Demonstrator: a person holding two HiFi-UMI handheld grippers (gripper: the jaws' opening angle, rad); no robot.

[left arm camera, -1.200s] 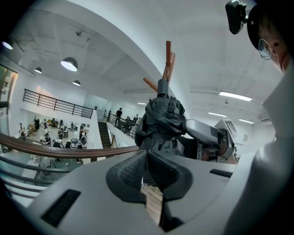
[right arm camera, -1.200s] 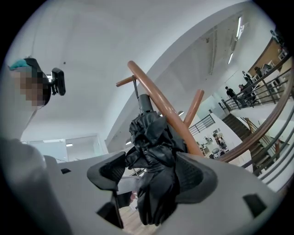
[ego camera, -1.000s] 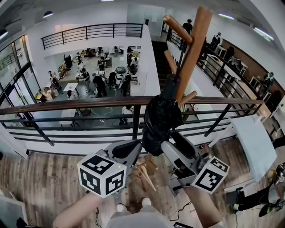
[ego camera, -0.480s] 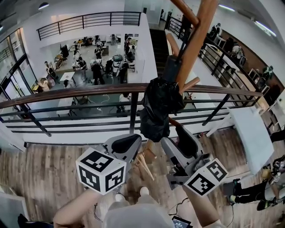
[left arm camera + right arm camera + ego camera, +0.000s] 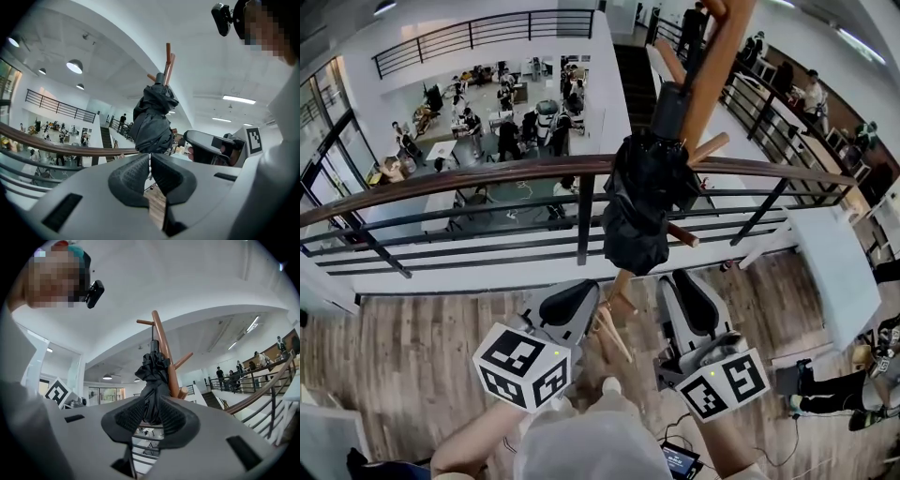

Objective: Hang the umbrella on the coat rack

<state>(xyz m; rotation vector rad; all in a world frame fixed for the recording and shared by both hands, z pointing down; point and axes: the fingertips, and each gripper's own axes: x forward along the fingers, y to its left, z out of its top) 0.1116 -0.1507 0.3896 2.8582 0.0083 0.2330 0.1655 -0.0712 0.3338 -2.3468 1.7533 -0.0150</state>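
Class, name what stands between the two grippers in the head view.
The rack's lower pole, in the head view. It stands between the left gripper and the right gripper, whose jaws have just been closing with nothing between them.

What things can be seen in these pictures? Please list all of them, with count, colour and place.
umbrella: one, black, folded, hanging on the rack
rack: one, brown wood, beside the railing
railing: one, brown top rail over dark bars, across the middle
floor: one, wood planks, underfoot
people: several, dark clothes, on the lower level
left gripper: one, grey, low left, jaws together, empty
right gripper: one, grey, low right, jaws have just been closing, a gap left, nothing between them
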